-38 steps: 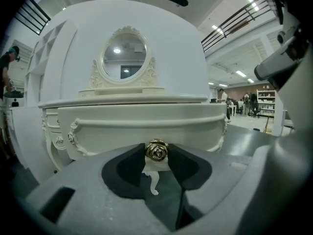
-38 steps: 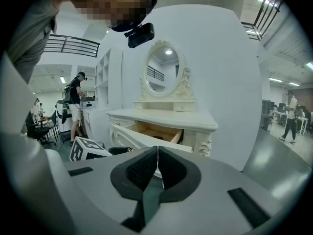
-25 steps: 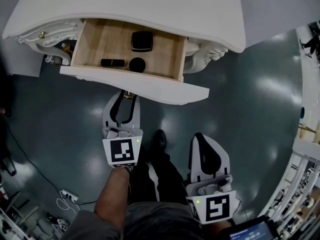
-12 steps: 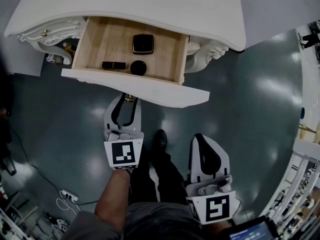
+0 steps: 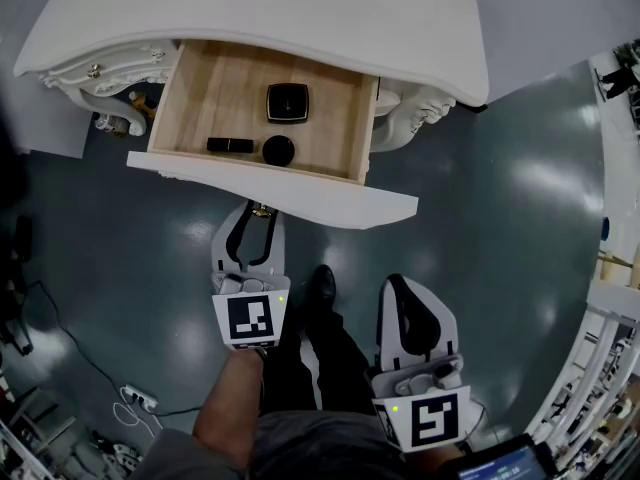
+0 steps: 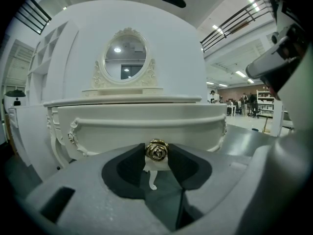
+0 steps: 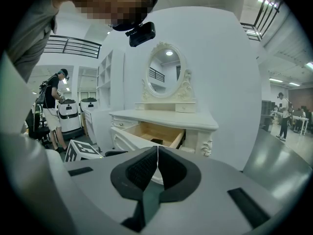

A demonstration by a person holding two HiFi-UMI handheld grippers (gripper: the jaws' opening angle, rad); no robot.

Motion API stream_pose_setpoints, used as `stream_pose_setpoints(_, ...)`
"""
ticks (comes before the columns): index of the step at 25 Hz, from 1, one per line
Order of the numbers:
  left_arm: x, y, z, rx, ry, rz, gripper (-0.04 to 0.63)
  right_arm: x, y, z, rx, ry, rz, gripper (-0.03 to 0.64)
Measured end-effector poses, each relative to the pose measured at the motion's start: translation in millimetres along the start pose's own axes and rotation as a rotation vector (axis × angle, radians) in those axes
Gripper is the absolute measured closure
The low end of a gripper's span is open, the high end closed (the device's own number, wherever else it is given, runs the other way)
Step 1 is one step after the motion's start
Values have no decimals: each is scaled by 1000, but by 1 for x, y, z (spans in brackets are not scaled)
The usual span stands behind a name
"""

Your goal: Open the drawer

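Note:
The white dressing table (image 5: 300, 8) has its drawer (image 5: 300, 190) pulled out, with the pale wood floor (image 5: 330, 118) showing inside. A gold rose-shaped knob (image 6: 157, 151) sits on the drawer front, just below the front's edge (image 5: 262, 210) in the head view. My left gripper (image 5: 255, 220) is shut on this knob, and in the left gripper view (image 6: 157, 154) its dark pads press on both sides. My right gripper (image 5: 405, 293) hangs back to the right, clear of the furniture. Its pads meet with nothing between them (image 7: 157, 153).
In the drawer lie a black square case (image 5: 287, 102), a round black lid (image 5: 278, 150) and a black tube (image 5: 230, 145). My shoe (image 5: 320, 282) stands on the grey floor between the grippers. Cables (image 5: 135, 398) lie at lower left, white railing (image 5: 610, 348) at right.
The left gripper and the drawer front have shifted slightly toward me, and a bit more of the drawer's inside shows. The right gripper has stayed put.

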State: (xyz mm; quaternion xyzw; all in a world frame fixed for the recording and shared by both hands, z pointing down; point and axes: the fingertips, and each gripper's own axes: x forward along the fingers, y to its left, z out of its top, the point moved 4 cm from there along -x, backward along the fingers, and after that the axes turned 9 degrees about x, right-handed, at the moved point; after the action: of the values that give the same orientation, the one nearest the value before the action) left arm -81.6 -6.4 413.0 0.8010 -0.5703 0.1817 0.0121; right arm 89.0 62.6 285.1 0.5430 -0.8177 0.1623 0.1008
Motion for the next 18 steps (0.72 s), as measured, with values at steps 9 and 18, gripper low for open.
stream_pose_setpoints(9,-12,-4,-4,-20,11,0,445,-5,8,-3,-4,1,4,603)
stream_pose_setpoints(18,-15,-3,-5,8,10,-8,445,-6,15,-3,-5,-1,14,603)
